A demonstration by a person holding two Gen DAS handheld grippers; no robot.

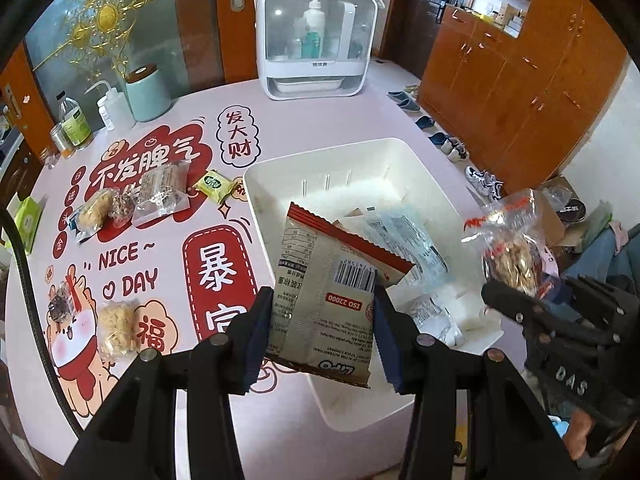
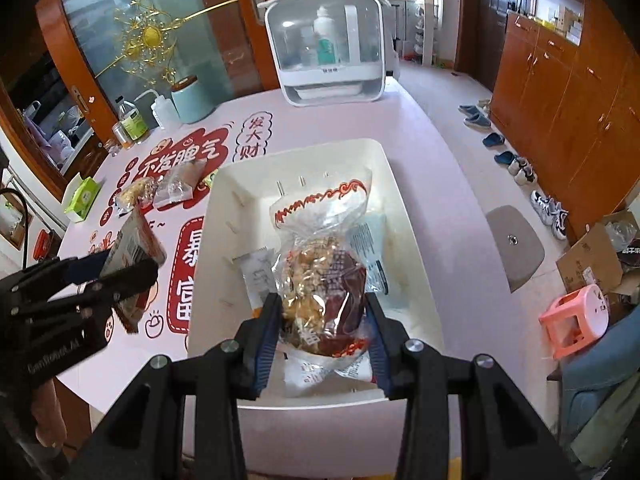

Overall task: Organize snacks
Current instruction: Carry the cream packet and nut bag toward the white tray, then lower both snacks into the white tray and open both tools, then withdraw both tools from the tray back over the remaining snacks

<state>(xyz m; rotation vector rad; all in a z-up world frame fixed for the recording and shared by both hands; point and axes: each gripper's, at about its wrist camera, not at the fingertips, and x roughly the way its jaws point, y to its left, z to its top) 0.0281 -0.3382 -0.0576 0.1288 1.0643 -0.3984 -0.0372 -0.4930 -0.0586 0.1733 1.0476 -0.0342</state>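
Note:
My left gripper (image 1: 322, 312) is shut on a beige snack packet with a red edge and barcode (image 1: 328, 292), held above the near left rim of the white bin (image 1: 280, 168). My right gripper (image 2: 322, 320) is shut on a clear bag of nut snack with red print (image 2: 320, 264), held over the white bin (image 2: 224, 184). The bin holds a few pale wrapped packets (image 1: 404, 240). Each gripper shows in the other's view, the right one (image 1: 504, 292) and the left one (image 2: 120, 276). Several wrapped snacks (image 1: 156, 196) lie on the table's left side.
A white lidded cabinet with bottles (image 1: 316, 36) stands at the table's far edge. A mint canister (image 1: 146, 94), squeeze bottle and jar stand far left. A green box (image 1: 26, 216) sits at the left edge. Shoes, a pink stool (image 2: 576, 320) and cardboard boxes are on the floor right.

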